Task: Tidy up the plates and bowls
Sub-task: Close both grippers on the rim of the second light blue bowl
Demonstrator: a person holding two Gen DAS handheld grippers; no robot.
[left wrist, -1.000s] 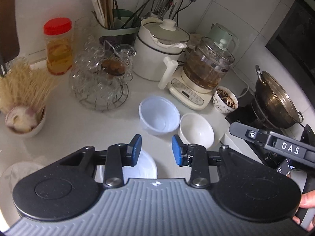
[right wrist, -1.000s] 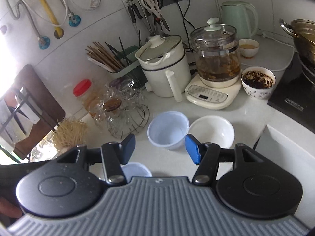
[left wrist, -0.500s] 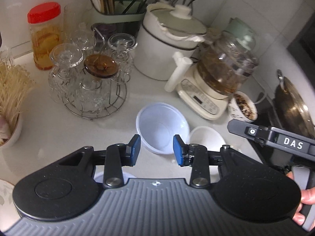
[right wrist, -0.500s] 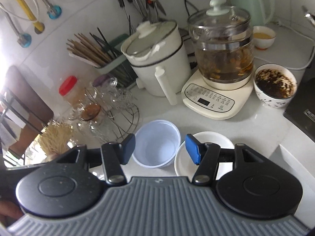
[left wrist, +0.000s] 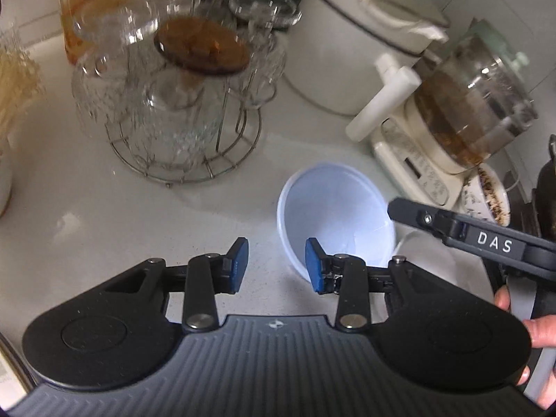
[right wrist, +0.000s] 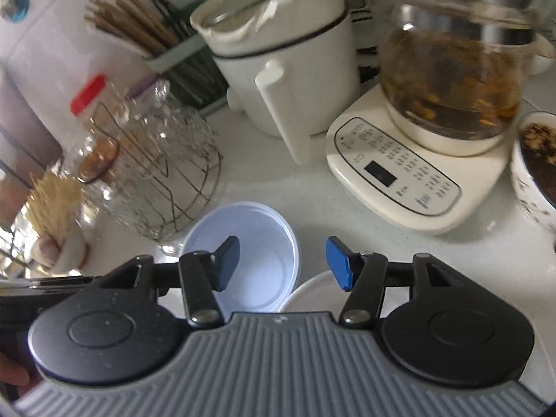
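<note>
A pale blue plastic bowl [left wrist: 333, 208] stands on the white counter. My left gripper [left wrist: 276, 266] is open, low over the bowl's near left rim: its right pad hangs over the bowl and its left pad is outside. In the right wrist view my right gripper [right wrist: 283, 264] is open over the same blue bowl [right wrist: 257, 253], with the right-hand rim between its jaws. Neither gripper's pads press on the bowl. A white bowl [right wrist: 309, 288] sits just right of the blue one, mostly hidden under the right gripper. The right gripper's finger [left wrist: 403, 208] reaches over the blue bowl's far right rim.
Behind the bowl stand a wire rack of glasses [left wrist: 166, 104], a white lidded pot [left wrist: 347, 52] and a glass kettle on a cream base [right wrist: 399, 170]. A bowl of dark contents [right wrist: 535, 170] is at the right. A chopstick holder [right wrist: 139, 31] stands at the wall.
Both grippers have come down and forward onto the blue bowl, which now lies at their fingertips. The small white dish near the left gripper has dropped out of view.
</note>
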